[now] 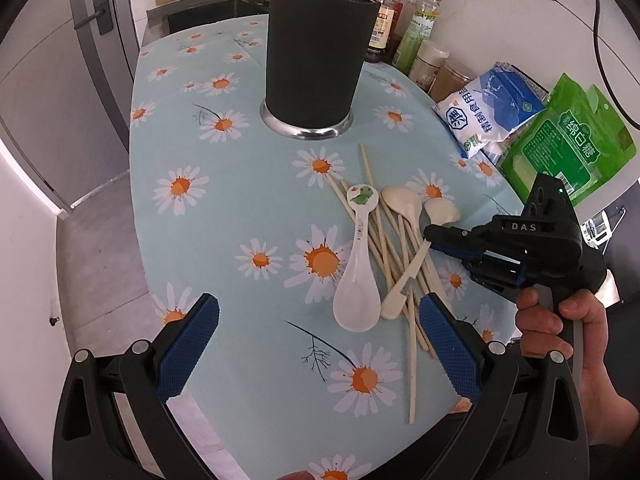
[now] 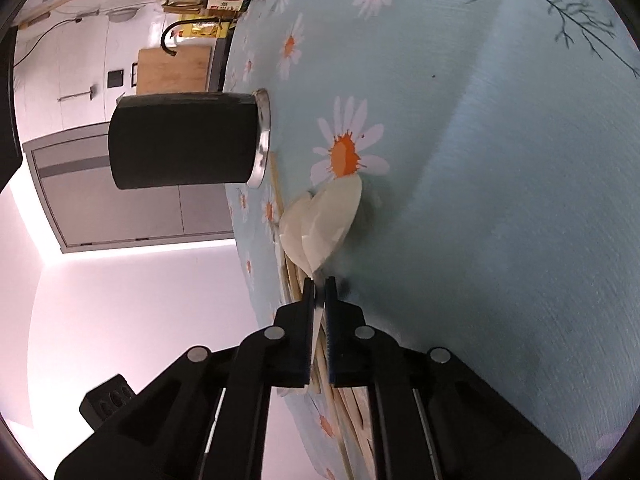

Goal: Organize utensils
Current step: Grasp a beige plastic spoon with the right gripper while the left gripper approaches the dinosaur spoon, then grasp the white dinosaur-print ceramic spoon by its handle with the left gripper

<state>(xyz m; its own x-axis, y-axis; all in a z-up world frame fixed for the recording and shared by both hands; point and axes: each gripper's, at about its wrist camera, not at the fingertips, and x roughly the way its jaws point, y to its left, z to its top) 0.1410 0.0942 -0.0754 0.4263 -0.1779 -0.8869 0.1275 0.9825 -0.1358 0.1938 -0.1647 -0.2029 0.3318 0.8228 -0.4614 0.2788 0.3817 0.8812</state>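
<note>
Kitchen table under a pale blue daisy-print tablecloth (image 1: 240, 160), bottles and seasoning packets along the far edge. Step in hand looks like the pick-up of one utensil from the loose pile. Right gripper (image 2: 319, 286) is closed narrow on the handle of a cream spoon (image 2: 324, 220), its bowl just past the fingertips and low over the cloth. Left gripper (image 1: 320, 340) hangs wide open, holding nothing, near the white ceramic spoon (image 1: 357, 276) and scattered wooden chopsticks (image 1: 384, 248). Black utensil holder (image 1: 316, 60) stands upright, well apart behind the pile. Next move likely needs a lift clear of the chopsticks, then a carry over the holder's rim, handle or bowl turned downward.
</note>
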